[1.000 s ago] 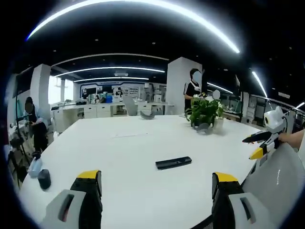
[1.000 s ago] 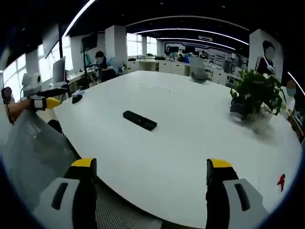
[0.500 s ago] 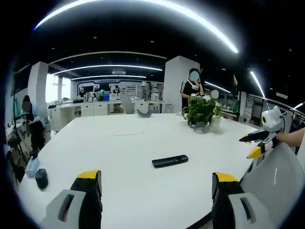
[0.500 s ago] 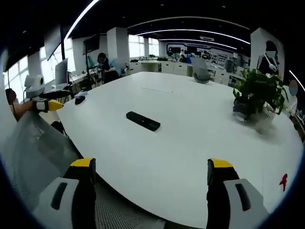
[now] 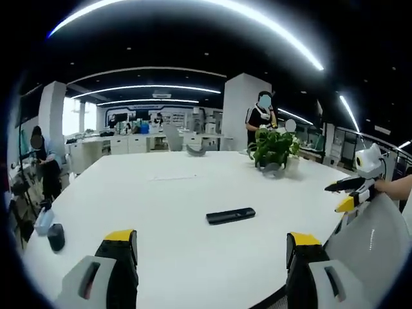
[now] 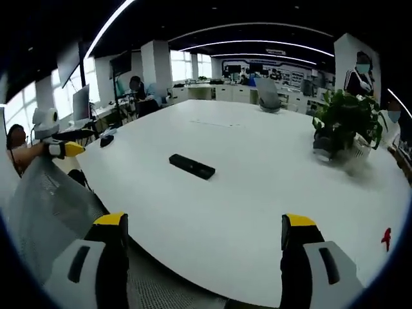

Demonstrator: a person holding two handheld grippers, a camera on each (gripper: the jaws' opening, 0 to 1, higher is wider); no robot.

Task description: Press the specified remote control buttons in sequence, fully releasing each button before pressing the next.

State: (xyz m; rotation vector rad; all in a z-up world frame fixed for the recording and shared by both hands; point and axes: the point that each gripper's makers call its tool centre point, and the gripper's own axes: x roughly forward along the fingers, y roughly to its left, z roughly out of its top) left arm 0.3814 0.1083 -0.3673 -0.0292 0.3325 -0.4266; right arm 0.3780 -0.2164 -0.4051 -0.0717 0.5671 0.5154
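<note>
Your remote control [image 5: 230, 215] lies flat near the middle of the white table [image 5: 161, 193], nothing touching it. Beyond the remote stands a potted plant [image 5: 275, 149]; a mesh chair back [image 6: 45, 206] sits at the table's near edge. Your left gripper [image 5: 212, 241] and right gripper [image 6: 203, 225] are spread wide, empty. No writing is readable on the remote.
</note>
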